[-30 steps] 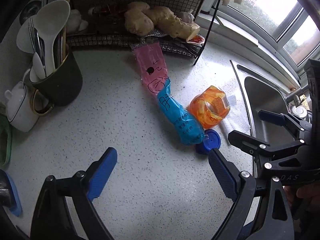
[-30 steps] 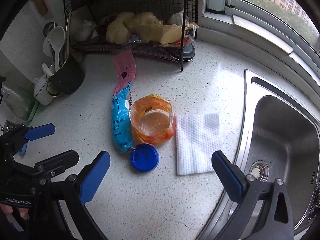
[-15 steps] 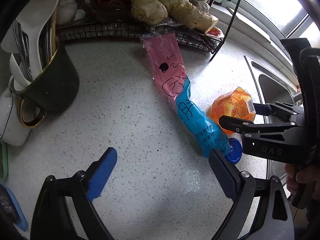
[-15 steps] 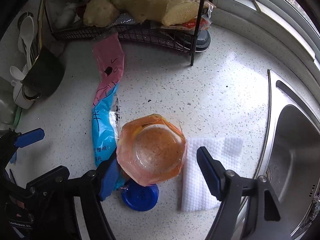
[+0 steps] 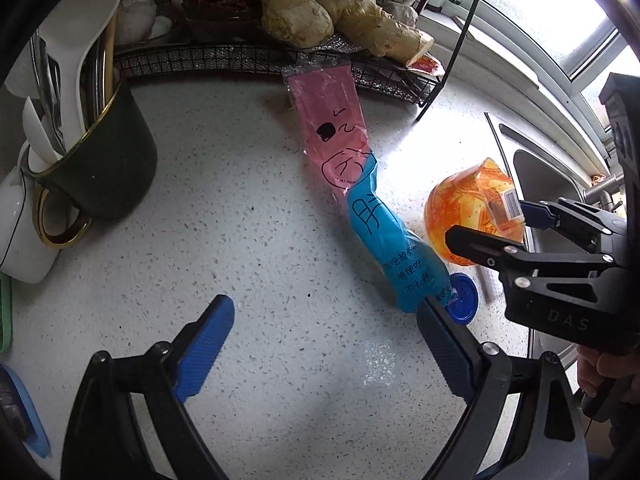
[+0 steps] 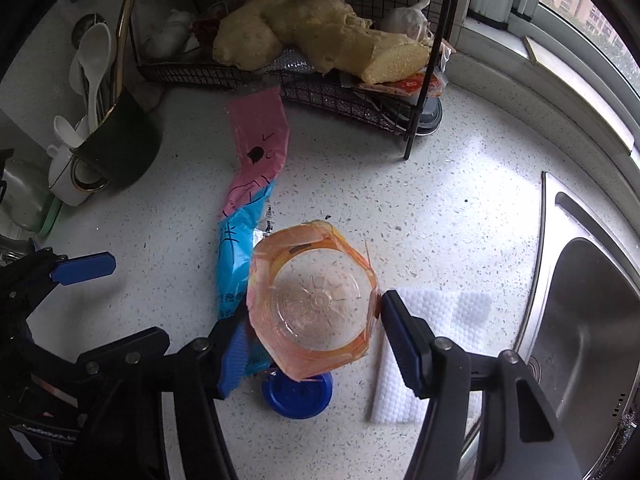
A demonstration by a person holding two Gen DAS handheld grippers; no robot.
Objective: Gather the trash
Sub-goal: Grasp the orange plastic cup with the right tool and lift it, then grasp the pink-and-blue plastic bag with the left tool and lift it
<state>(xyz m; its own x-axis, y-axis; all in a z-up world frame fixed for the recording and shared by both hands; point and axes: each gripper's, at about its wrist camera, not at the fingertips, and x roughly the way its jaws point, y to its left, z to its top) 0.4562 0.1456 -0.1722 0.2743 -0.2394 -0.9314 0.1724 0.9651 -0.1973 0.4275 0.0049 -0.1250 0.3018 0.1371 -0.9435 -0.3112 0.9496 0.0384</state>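
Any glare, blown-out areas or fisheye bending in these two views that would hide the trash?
Left wrist view: window blown out, bright glare patch on the counter, edges bent; wrapper and orange cup stay sharp. Right wrist view: softer light, sheen on the counter, sink curved by the lens; cup clear.

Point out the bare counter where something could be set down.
Bare counter lies between the dark utensil mug and the pink-and-blue wrapper, and between the wire rack and the sink. It is crowded around the orange jar, blue lid and white cloth.
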